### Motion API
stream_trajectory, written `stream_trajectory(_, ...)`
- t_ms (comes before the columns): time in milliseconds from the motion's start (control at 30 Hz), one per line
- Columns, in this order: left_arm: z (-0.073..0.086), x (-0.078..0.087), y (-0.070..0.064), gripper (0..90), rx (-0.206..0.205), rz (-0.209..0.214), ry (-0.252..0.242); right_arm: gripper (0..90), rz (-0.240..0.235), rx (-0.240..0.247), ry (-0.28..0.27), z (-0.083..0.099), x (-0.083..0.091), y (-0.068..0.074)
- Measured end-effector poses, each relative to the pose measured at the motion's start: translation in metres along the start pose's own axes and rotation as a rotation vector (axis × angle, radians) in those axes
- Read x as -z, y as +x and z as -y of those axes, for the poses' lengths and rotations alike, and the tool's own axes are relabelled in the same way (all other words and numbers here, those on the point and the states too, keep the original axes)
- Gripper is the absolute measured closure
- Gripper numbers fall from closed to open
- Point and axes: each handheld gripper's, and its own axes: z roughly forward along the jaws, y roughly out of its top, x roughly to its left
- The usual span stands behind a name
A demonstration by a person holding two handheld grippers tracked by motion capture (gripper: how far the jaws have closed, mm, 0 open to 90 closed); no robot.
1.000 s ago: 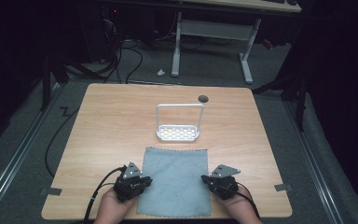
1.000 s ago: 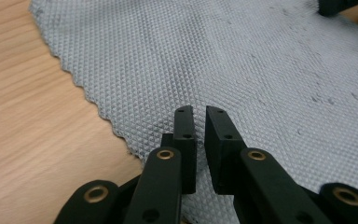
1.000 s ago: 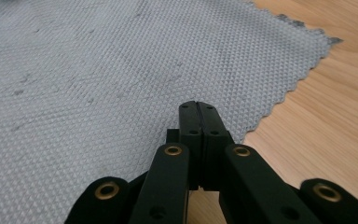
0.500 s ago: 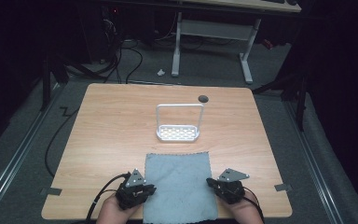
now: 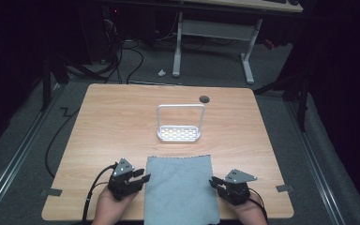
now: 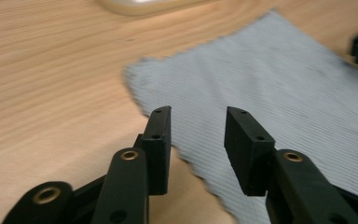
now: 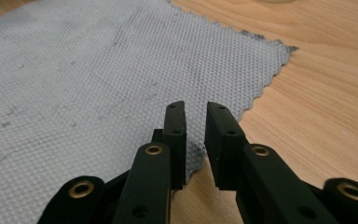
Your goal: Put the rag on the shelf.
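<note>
Grey ribbed cloth (image 5: 180, 187) lies flat at lower centre of the high view, on the wooden surface (image 5: 112, 126), near edge hanging at the rim. Left gripper (image 5: 142, 178) at its left edge, jaws open wide; right gripper (image 5: 214, 183) at its right edge, jaws parted narrowly — nothing held. Judgement: pinch each side edge level, both sides together, to avoid skewing.
</note>
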Motion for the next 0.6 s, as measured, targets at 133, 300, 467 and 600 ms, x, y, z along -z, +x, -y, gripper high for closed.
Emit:
stream_trajectory(133, -0.005, -0.015, 0.011, 58.4, 0.012, -0.045, -0.002, 76.8, -0.002, -0.003, -0.012, 0.0, 0.001, -0.002)
stream_trajectory(300, -0.016, -0.034, 0.014, 56.4, -0.018, -0.08, 0.011, 75.3, -0.005, 0.003, -0.007, 0.0, 0.0, -0.002)
stream_trajectory(467, -0.025, -0.045, 0.016, 57.0, -0.019, -0.097, 0.022, 74.7, -0.006, 0.002, -0.007, 0.0, -0.001, -0.002)
stream_trajectory(600, -0.026, -0.049, 0.015, 58.5, -0.03, -0.109, 0.024, 74.6, -0.009, 0.001, -0.006, 0.0, -0.002, -0.003)
